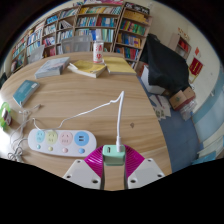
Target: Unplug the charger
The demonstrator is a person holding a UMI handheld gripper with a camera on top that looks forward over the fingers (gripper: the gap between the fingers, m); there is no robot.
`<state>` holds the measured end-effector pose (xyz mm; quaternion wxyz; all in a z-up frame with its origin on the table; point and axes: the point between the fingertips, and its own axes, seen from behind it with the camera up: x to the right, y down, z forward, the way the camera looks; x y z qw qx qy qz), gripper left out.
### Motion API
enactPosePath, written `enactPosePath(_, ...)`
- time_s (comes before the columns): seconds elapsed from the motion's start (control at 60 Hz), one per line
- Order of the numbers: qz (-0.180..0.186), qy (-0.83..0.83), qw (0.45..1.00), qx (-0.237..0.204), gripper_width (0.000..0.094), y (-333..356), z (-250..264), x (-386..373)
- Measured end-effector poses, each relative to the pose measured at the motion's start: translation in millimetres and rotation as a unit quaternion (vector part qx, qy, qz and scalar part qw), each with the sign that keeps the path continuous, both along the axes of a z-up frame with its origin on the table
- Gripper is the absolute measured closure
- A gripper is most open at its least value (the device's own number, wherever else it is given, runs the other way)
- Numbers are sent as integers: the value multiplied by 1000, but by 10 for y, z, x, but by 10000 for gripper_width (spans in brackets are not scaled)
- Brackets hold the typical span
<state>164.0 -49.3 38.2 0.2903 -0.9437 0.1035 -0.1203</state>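
The gripper hovers low over a round wooden table, its two fingers spread apart, with the magenta pads showing on their inner faces. Standing in the gap between the fingertips, with daylight on either side, is a small green-and-white charger, and nothing presses on it yet. From its top a thin white cable rises nearly straight up, then bends over and trails away left across the tabletop. Just to the left of the charger lies a white power strip with pastel-coloured sockets, its long axis running roughly crosswise to the fingers; whether the charger is seated in the strip's near end or just past it cannot be told from here. The relation that matters for the coming move is that the charger sits dead ahead and centred between the fingers, its body upright, so closing should catch its two flat sides; the pull would then probably go upward, away from the table. The cable standing close above the charger could snag a finger. Farther off on the table lie a book, a bottle and a grey case, with bookshelves beyond.
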Motion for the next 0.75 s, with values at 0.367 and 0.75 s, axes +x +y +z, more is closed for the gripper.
enactPosePath(0.367, 94, 70, 993, -18, 399, 171, -500, 221)
enactPosePath(0.75, 98, 159, 980, 74, 100, -320, 244, 593)
